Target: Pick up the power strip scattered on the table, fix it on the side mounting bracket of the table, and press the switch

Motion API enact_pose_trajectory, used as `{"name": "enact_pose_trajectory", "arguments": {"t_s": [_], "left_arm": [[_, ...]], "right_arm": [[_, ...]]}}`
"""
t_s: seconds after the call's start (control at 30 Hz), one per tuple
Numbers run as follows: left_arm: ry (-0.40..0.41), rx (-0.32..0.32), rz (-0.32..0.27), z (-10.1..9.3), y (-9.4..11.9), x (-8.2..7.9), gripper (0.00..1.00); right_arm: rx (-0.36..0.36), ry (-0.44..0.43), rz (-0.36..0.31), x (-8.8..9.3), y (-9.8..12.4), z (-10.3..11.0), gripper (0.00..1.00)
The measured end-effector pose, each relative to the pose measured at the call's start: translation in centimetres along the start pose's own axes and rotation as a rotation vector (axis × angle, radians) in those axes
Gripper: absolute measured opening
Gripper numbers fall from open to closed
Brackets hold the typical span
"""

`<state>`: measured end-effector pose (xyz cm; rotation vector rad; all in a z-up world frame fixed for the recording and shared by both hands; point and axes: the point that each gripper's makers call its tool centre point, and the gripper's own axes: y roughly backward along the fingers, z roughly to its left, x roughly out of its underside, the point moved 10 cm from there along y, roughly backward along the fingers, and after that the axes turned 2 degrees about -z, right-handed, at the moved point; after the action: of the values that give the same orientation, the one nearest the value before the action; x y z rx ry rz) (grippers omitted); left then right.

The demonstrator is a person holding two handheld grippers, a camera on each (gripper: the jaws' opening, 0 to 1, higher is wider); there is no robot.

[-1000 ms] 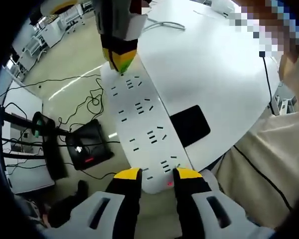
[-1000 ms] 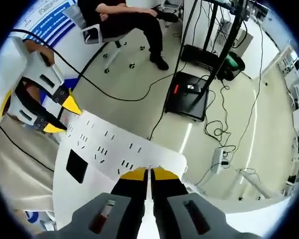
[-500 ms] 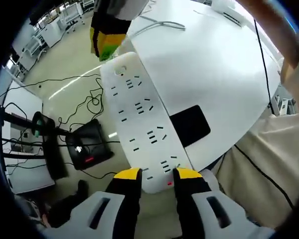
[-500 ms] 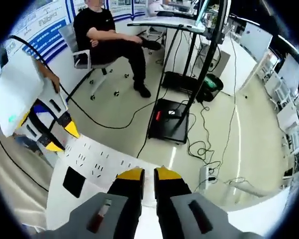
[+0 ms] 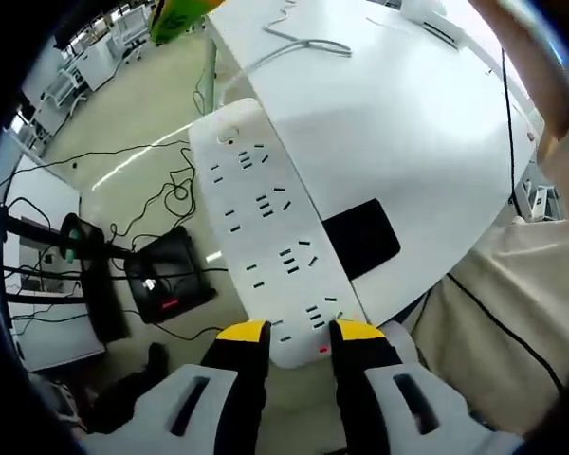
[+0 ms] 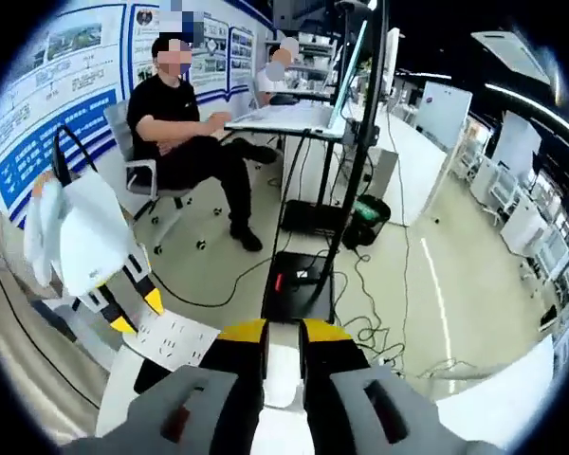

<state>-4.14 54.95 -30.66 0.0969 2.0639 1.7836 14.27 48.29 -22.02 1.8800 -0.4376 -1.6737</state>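
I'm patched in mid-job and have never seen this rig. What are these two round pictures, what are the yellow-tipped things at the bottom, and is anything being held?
There is no robot arm here: a person holds a two-jaw gripper in each hand, and a fisheye camera rides on each one.

The left gripper view looks along the left gripper. Its yellow-tipped jaws stand on either side of the near end of a long white power strip, which lies along the edge of a white table, beside a black patch. The jaws look closed on it.

The right gripper view looks along the right gripper, raised above the strip with a small gap between its jaws and nothing in them. The left gripper also shows there, at left. Beyond, a seated person.
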Motion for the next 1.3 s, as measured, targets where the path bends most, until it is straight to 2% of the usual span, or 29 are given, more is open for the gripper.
{"name": "enact_pose_trajectory", "arguments": {"t_s": [0.07,0.4,0.57,0.63,0.77,0.87,0.93,1.03,1.3], "left_arm": [[0.0,-0.001,-0.002,0.0,0.0,0.0,0.31],[0.008,-0.004,-0.018,0.0,0.0,0.2,0.31],[0.01,-0.005,-0.046,0.0,0.2,0.5,0.3],[0.011,-0.002,-0.056,0.1,0.1,0.5,0.3],[0.017,-0.007,-0.071,-0.1,0.1,0.7,0.3],[0.024,-0.011,-0.099,-0.1,0.2,1.0,0.3],[-0.004,-0.01,-0.134,-0.2,0.2,1.3,0.31],[0.025,-0.012,-0.141,0.0,0.2,1.4,0.31],[0.028,-0.036,-0.18,-0.1,0.2,1.8,0.35]], "right_arm": [[0.013,-0.016,-0.045,-0.1,0.8,0.0,0.12],[0.093,-0.001,-0.133,-0.1,4.9,0.0,0.16],[0.15,-0.005,-0.2,0.8,7.5,0.1,0.16],[0.172,-0.031,-0.249,1.2,8.8,0.2,0.16],[0.216,-0.051,-0.306,1.8,11.3,0.4,0.16],[0.239,-0.049,-0.332,2.0,13.2,1.0,0.16],[0.252,-0.044,-0.344,2.1,14.3,1.4,0.17],[0.271,-0.034,-0.346,2.5,15.5,2.0,0.18],[0.324,-0.032,-0.388,3.7,19.0,3.3,0.2]]}}
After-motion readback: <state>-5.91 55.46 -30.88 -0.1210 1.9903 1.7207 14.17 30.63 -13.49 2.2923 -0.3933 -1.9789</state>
